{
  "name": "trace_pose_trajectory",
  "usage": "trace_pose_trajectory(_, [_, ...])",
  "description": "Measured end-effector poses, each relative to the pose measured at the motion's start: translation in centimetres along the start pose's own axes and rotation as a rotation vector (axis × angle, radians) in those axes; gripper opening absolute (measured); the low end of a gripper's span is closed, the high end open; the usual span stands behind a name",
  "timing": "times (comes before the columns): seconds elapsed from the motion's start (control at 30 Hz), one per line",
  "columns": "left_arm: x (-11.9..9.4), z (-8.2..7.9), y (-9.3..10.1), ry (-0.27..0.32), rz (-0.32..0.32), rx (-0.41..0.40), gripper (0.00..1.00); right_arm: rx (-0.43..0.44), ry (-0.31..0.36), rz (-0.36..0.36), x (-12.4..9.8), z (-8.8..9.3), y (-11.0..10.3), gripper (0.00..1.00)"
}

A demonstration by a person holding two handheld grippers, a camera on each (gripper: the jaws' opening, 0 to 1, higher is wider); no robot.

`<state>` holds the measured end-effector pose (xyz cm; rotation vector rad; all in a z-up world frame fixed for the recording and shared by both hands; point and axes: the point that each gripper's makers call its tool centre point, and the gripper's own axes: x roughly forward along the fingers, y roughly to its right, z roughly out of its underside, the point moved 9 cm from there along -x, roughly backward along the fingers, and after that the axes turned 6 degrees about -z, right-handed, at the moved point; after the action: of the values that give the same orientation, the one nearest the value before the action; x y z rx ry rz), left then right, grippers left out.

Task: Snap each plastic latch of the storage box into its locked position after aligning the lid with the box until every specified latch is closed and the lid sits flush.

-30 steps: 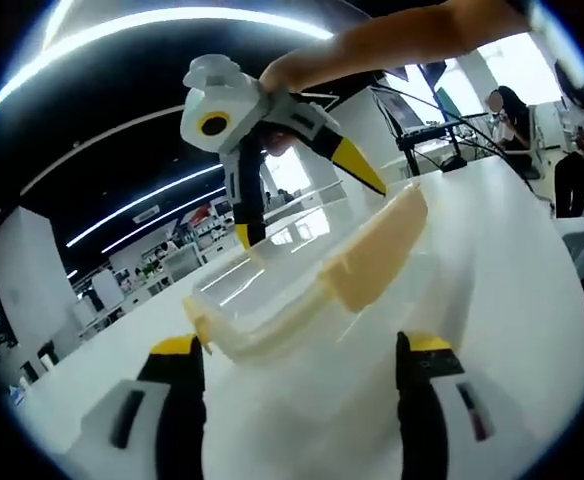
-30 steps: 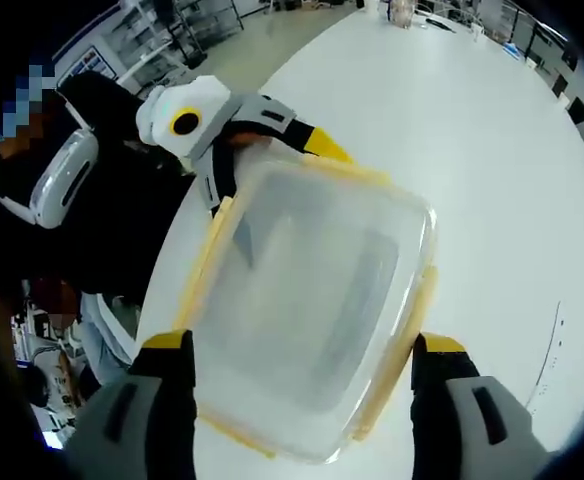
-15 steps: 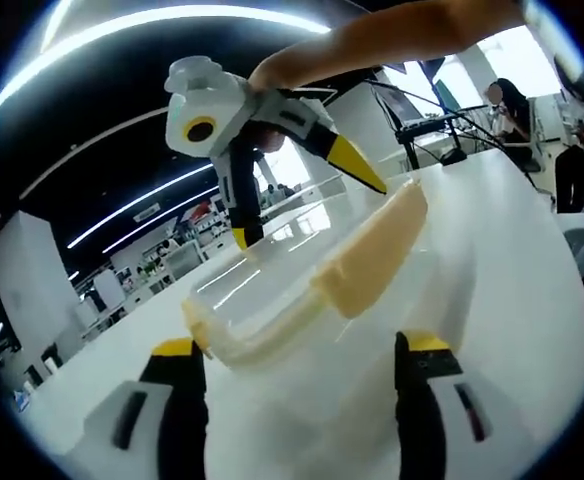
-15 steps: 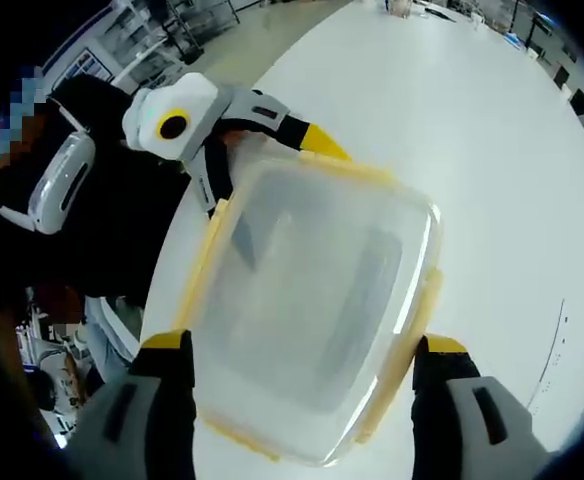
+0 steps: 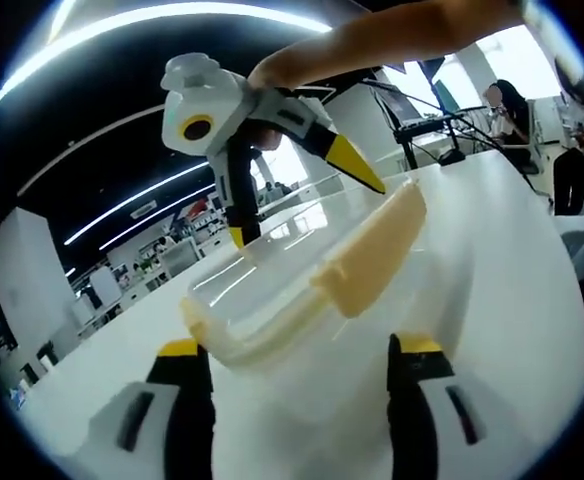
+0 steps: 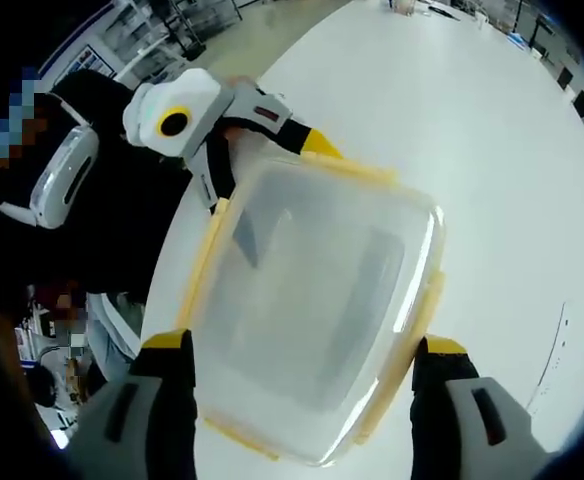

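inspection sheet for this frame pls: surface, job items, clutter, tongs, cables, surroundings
Surface: white table, bare around the box.
Job's things: clear storage box with its lid on; yellow latches along the edges, whether they are locked cannot be told.
Clutter: small items at the table's far end, too small to identify.
Tongs: left tongs open, jaws either side of the box's near edge; right tongs open, jaws astride the box from above.
Cables: dark leads by a stand behind the table.
Surroundings: ceiling light strips, shelving, seated person.
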<state>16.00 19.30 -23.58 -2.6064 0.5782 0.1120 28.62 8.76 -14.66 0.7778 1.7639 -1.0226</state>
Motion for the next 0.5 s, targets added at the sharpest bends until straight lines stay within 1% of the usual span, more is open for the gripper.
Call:
trace_pose_trajectory(0.03, [0.7, 0.3, -0.5, 0.001, 0.002, 0.005, 0.66, 0.0, 0.002, -0.001, 0.0, 0.0, 0.0, 0.89])
trace_pose_trajectory(0.07, [-0.5, -0.1, -0.2, 0.005, 0.004, 0.004, 0.66, 0.0, 0.006, -0.002, -0.1, 0.1, -0.1, 0.89])
trace_pose_trajectory(0.1, [-0.4, -0.2, -0.1, 0.003, 0.005, 0.005, 0.67, -0.001, 0.012, -0.004, -0.1, 0.1, -0.1, 0.89])
trace_pose_trajectory(0.13, [-0.5, -0.8, 0.7, 0.044, 0.091, 0.019, 0.67, -0.001, 0.013, -0.005, -0.2, 0.1, -0.1, 0.89])
trace_pose_trajectory(0.17, [-0.5, -0.8, 0.9, 0.046, 0.094, 0.021, 0.67, -0.002, 0.014, -0.006, -0.2, 0.1, -0.1, 0.89])
trace_pose_trajectory(0.2, [-0.8, -0.6, 0.5, 0.047, 0.065, 0.006, 0.68, 0.001, 0.014, -0.008, -0.3, 0.1, -0.1, 0.88])
trace_pose_trajectory(0.27, [-0.9, -0.5, 0.5, 0.044, 0.053, 0.006, 0.68, 0.008, 0.023, -0.012, -0.5, 0.1, 0.1, 0.86])
trace_pose_trajectory(0.33, [-0.8, -0.6, 0.7, 0.037, 0.062, 0.007, 0.69, 0.017, 0.04, -0.016, -0.6, 0.2, 0.2, 0.84])
trace_pose_trajectory(0.5, [-0.8, -0.5, 0.7, 0.025, 0.056, -0.002, 0.7, 0.018, 0.074, -0.018, -0.5, 0.5, 0.0, 0.83])
